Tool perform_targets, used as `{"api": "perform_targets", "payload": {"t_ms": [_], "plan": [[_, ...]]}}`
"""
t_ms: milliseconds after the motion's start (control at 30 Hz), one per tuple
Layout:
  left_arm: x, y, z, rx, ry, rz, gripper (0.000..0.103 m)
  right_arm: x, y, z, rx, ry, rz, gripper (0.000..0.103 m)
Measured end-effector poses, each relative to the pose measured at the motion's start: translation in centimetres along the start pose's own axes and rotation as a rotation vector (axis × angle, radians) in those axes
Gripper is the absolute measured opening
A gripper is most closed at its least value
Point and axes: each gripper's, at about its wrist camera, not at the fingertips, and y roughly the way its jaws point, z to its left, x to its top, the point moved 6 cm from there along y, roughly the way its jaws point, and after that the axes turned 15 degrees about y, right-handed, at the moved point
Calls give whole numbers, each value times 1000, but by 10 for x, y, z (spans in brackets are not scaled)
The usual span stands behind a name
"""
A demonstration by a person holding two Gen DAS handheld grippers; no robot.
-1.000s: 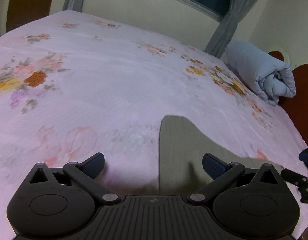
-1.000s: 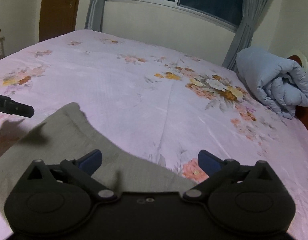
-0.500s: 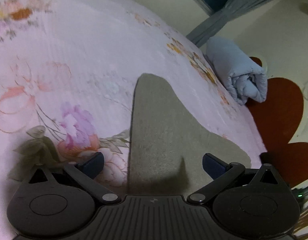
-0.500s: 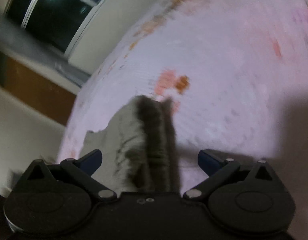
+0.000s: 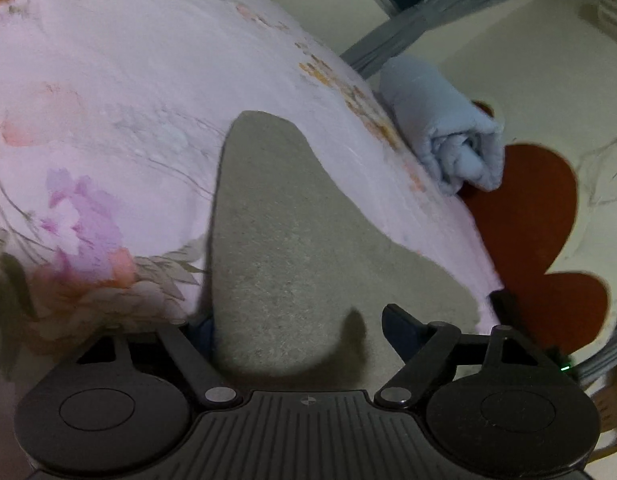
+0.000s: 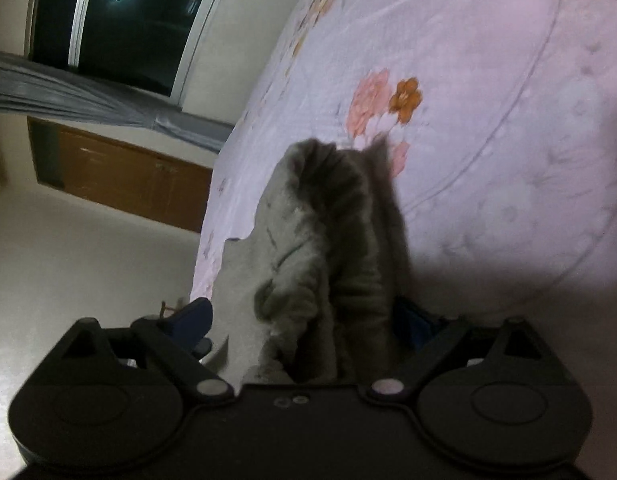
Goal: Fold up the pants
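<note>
**Left wrist, right wrist: pants at bed edge, grasp in progress**

Left wrist view: grey pants [image 5: 276, 240] are seen lying flat on the floral bed sheet [image 5: 128, 80], one tapered end pointing away toward a rolled blue quilt [image 5: 444, 140] at the far side. The left gripper [image 5: 296, 328] is set over the near end of the cloth. Its jaws are spread and the cloth passes between them; no clamping is evident, so it is recorded as open. One finger is mostly hidden behind the fabric.

Right wrist view: the camera is strongly tilted. Pants [image 6: 332, 248] are bunched and rucked into ridges between the fingers of the right gripper [image 6: 304, 320]. The jaws look partly spread with fabric filling the gap; whether the cloth is pinched cannot be told.

Handling, as judged: the fabric appears soft, light and limp, with a slightly fuzzy surface, so it should drape and crease readily. Hold is best taken at corners or hems, not mid-panel.

No containers are in view.
</note>
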Motion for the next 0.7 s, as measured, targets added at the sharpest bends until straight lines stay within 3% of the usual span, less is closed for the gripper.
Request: {"api": "perform_targets", "payload": {"t_ms": [67,200,267,300,367,500,700], "plan": [[0,1,6,-18,-36,9,57,4,2,2,13,15,12,92],[-7,-1,16,-70,-87,29,39,4,8,6,27,15,45,92],[-8,1,15,-56,-80,37,29,6,13,2,-51,5,44,70],[-8,2,11,-41,-55,37,27,5,17,2,-70,-9,51,68],[-5,-1,3,-22,-18,28,23,1,22,12,-105,-71,52,48],[9,-22,-16,-51,41,-30,22,-2,12,40,-83,-149,17,42],[53,-65,-39,-57,120,-132,22,-11,8,104,-38,-293,42,40]]}}
